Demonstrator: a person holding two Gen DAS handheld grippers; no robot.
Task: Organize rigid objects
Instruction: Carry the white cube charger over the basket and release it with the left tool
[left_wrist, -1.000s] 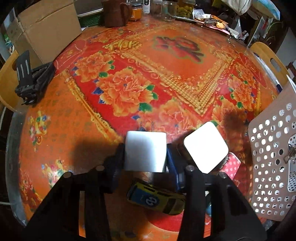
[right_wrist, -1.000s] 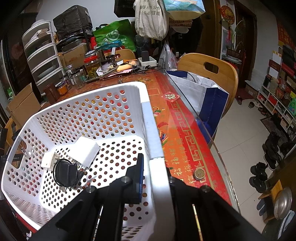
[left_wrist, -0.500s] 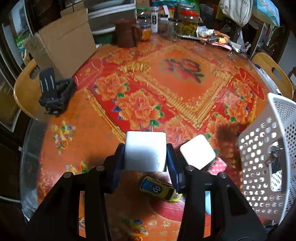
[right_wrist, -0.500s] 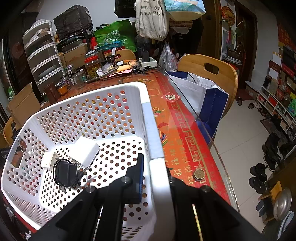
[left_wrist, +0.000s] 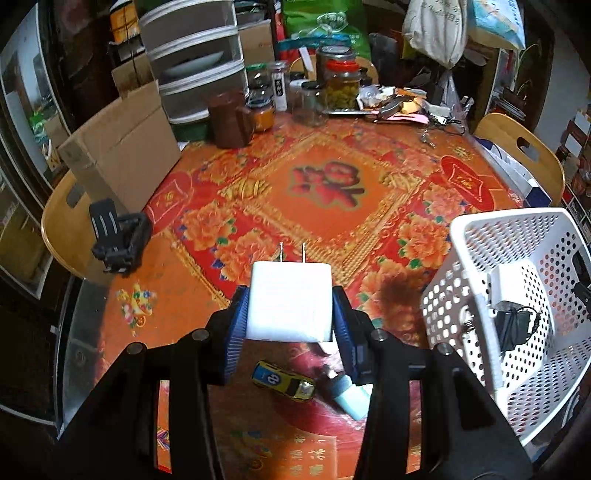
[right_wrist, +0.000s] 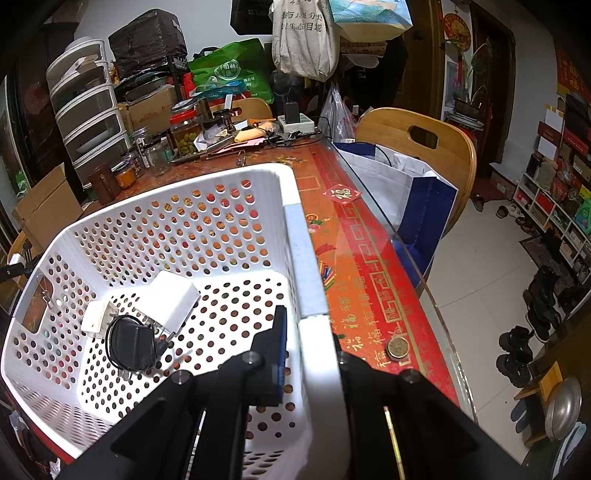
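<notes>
Presently, the left gripper (left_wrist: 290, 314) is clamped on a white plug adapter (left_wrist: 290, 301), prongs forward, held above the worktop (left_wrist: 325, 192). The right gripper (right_wrist: 308, 350) pinches the rim of the white perforated basket (right_wrist: 177, 229), steadying it. Transport step: the next move likely carries the adapter rightward over the basket wall for release beside the chargers (right_wrist: 147, 314) inside. A toy car (left_wrist: 283, 380) and a pale blue item, partly hidden by the gripper, remain below.

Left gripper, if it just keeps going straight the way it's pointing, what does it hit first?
Probably the tablecloth. The left gripper, shut on the white charger, points prongs-first at bare floral cloth; nothing stands in that line before it, though depth is uncertain.
</notes>
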